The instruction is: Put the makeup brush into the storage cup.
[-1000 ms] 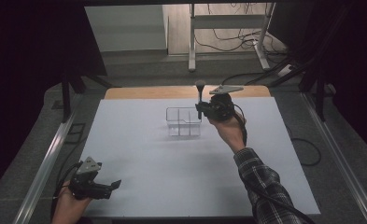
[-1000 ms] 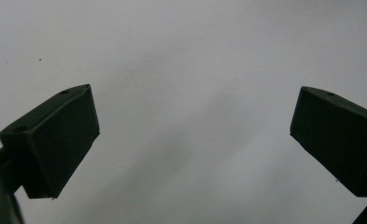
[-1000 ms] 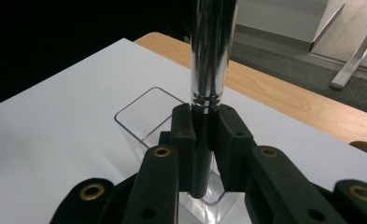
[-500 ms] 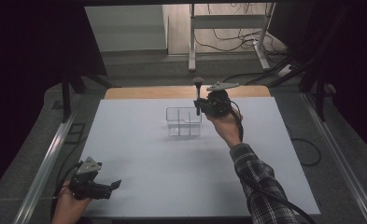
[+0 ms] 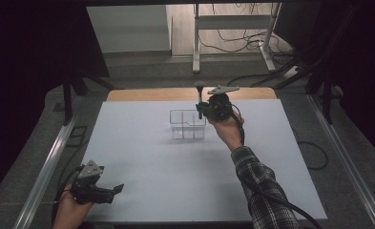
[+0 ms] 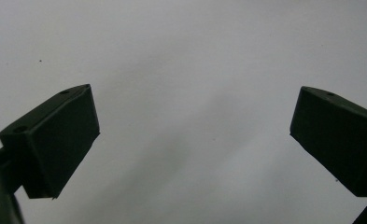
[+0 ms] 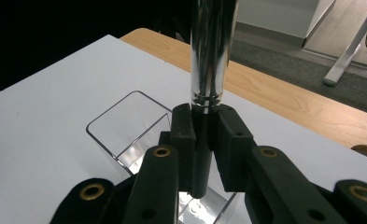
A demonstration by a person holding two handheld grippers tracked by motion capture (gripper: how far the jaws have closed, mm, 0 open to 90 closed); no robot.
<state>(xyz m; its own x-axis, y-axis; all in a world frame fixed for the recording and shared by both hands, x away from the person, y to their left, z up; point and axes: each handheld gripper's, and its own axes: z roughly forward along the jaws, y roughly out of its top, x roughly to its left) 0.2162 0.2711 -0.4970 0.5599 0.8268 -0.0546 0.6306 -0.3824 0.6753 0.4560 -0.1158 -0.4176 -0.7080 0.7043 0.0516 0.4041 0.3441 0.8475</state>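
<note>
While the right gripper point(image 7: 203, 140) clamps an upright chrome-and-black brush handle point(image 7: 209, 60) over a clear organizer point(image 5: 187, 124) at centre frame, left gripper point(image 6: 190, 140) spread wide, lower left.

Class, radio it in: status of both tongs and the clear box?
Left tongs open, idle. Right tongs shut on upright brush above clear box. Nothing obstructing.

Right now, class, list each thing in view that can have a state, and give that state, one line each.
Left claw: open, nothing between its jaws, low over the white table.
Right claw: shut on the upright metal rod.
Metal rod: held above the clear container.
Clear container: open-topped, standing on the table.
</note>
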